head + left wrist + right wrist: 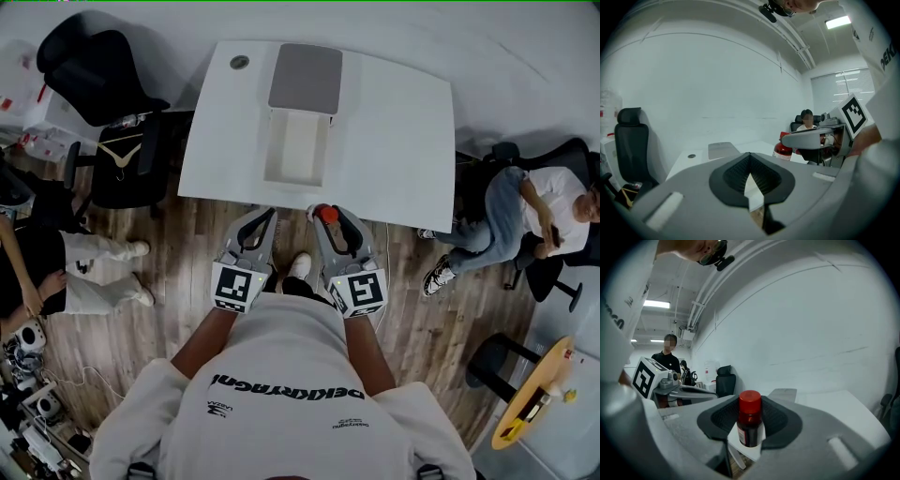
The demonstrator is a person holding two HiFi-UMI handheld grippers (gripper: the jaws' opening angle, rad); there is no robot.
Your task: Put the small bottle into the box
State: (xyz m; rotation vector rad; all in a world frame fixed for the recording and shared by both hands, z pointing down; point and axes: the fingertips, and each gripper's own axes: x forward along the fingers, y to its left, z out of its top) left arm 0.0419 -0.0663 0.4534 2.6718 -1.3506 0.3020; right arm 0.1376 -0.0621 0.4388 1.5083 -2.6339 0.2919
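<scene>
Black pads (780, 420) of my right gripper (328, 223) are clamped on the bottle (750, 425), which stands upright between them with its red cap clear above the grip. The hold takes only the lower body, so I judge a quick swing or a loosening squeeze could let it tip forward or slide out. My left gripper (262, 217) is closed on nothing, its jaws met at the tip, and it rides just beside the right one; if the two drift together it could nudge the bottle. Both sit at the near edge of the table (403, 141), and the bottle is right over that edge, so a slip now would likely send it to the floor (187, 272) and not onto the top. The box (272, 150) lies ahead, open and empty, with its grey lid (305, 78) folded back behind it. If I come in too low, the jaws or the bottle's base may catch the near wall and push the box away. If I let go too high, the bottle may bounce or fall over inside.
</scene>
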